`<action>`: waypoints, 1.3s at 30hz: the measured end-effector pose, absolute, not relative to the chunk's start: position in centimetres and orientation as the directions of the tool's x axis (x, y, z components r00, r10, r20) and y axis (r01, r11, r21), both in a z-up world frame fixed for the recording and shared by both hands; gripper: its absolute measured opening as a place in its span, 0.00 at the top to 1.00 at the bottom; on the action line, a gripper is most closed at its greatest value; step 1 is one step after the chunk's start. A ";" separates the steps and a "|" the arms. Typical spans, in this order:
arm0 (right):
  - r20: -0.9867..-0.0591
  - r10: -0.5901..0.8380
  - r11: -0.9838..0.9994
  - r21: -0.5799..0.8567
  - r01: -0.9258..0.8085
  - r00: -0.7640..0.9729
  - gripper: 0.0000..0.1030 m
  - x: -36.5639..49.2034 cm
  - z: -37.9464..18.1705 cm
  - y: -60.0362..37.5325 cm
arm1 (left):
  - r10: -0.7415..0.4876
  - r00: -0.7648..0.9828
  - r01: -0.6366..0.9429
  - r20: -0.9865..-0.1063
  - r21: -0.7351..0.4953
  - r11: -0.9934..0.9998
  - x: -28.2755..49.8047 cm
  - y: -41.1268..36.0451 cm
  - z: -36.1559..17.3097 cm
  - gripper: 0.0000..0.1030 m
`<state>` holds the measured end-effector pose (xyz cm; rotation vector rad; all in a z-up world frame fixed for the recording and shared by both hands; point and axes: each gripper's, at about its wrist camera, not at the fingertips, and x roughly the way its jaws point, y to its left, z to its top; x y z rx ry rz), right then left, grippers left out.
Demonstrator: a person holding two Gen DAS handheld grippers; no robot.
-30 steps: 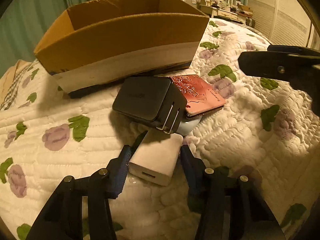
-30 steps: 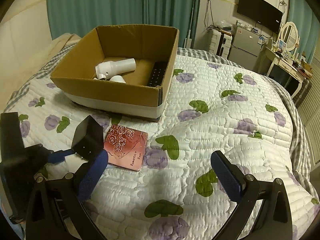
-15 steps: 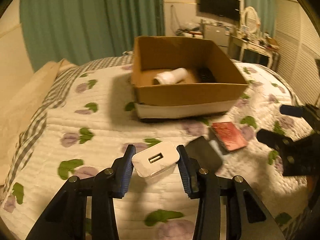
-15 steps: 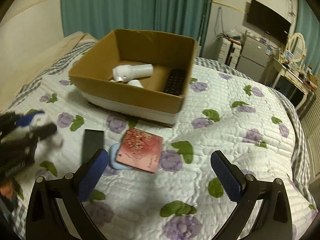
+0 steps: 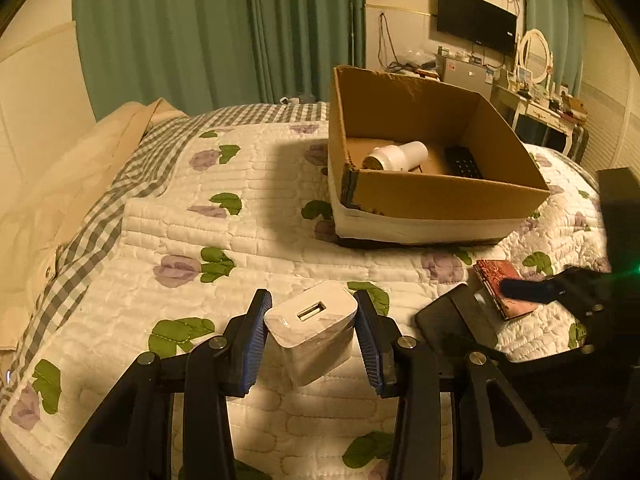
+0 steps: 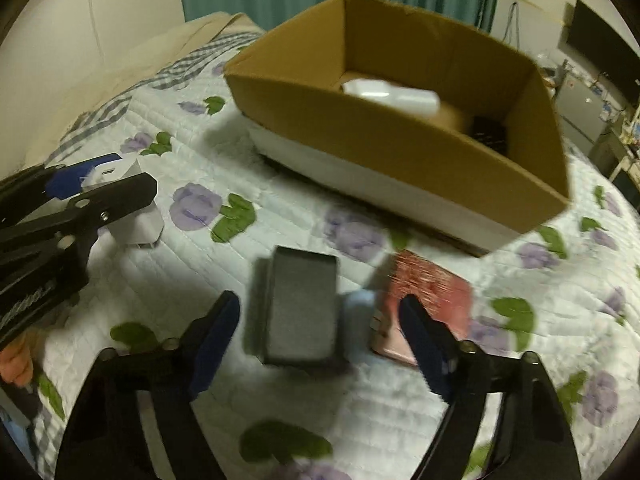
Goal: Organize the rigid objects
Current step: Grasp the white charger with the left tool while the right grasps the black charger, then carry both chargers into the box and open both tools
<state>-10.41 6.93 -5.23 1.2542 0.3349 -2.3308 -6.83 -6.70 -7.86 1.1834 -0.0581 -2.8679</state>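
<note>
A quilt (image 5: 248, 236) with purple flowers is spread over the bed, and a cardboard box (image 5: 440, 196) is set toward its far side, with a white cylinder (image 5: 400, 155) and a black remote (image 5: 462, 162) seen inside. Near the box's front wall a black block (image 6: 302, 306) lies beside a red case (image 6: 434, 294). The right gripper (image 6: 320, 344) is closing, the block between its jaws but untouched. A white charger (image 5: 311, 330) is pinched in the left gripper (image 5: 310, 338), above the quilt.
</note>
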 end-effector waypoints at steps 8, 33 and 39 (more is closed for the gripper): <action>-0.864 -0.241 -0.852 -0.030 0.523 -0.442 0.56 -11.3 -7.6 4.5 | -0.041 -0.709 0.027 -0.704 0.031 -0.999 -6.7 -7.2 -7.8 0.59; -0.619 -0.324 -0.886 -0.067 0.459 -0.715 0.63 -14.5 11.9 9.4 | -0.016 -0.830 -0.022 -0.557 0.061 -0.998 -9.9 -4.4 1.9 0.59; -0.651 -0.277 -0.899 -0.084 0.430 -0.706 0.63 -19.4 10.7 10.2 | 0.000 -0.836 -0.043 -0.549 0.066 -0.997 -14.2 -3.4 2.2 0.59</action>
